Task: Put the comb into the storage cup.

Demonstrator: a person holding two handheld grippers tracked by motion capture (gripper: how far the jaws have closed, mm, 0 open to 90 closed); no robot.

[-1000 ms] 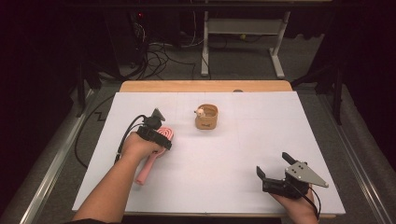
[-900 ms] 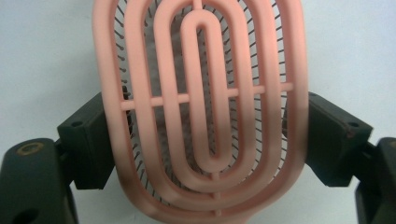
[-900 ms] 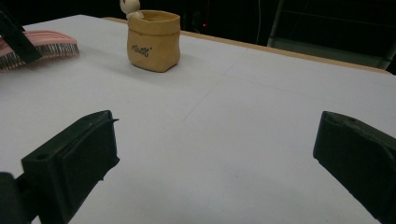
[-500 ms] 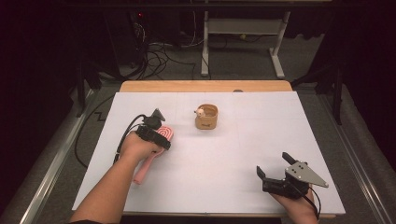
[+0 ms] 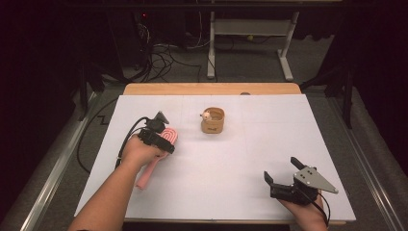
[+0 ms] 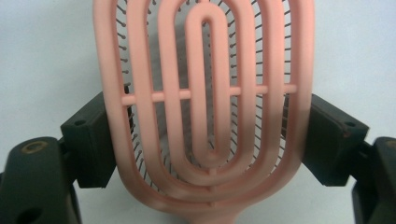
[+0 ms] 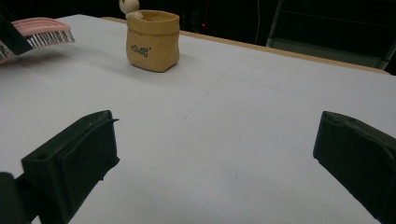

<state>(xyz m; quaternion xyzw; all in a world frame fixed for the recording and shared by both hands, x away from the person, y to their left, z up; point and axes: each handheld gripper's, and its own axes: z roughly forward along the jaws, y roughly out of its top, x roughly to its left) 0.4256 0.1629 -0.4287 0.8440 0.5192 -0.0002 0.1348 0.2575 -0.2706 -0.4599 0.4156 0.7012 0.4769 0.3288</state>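
My left gripper (image 5: pixel 161 132) is clamped across the wide oval head of a pink hairbrush (image 5: pixel 156 156), one jaw pressed against each long edge of the head. In the left gripper view the hairbrush (image 6: pixel 205 107) shows its vented back to me, concentric pink ribs joined by a crossbar, with thin dark bristles visible through the slots and the white desk (image 5: pixel 231 168) behind them. From above, the brush sits at the left of the desk, its head under my gripper and its handle running back toward the near edge beside my forearm.

My right gripper (image 5: pixel 286 178) rests at the near right of the desk with its jaws spread wide and nothing between them; the right gripper view has bare white surface in the gap.

A small tan pouch-shaped holder (image 5: pixel 212 121) stands upright near the middle far part of the desk, well apart from both grippers, with a little pale figure (image 7: pixel 128 7) at its rim.
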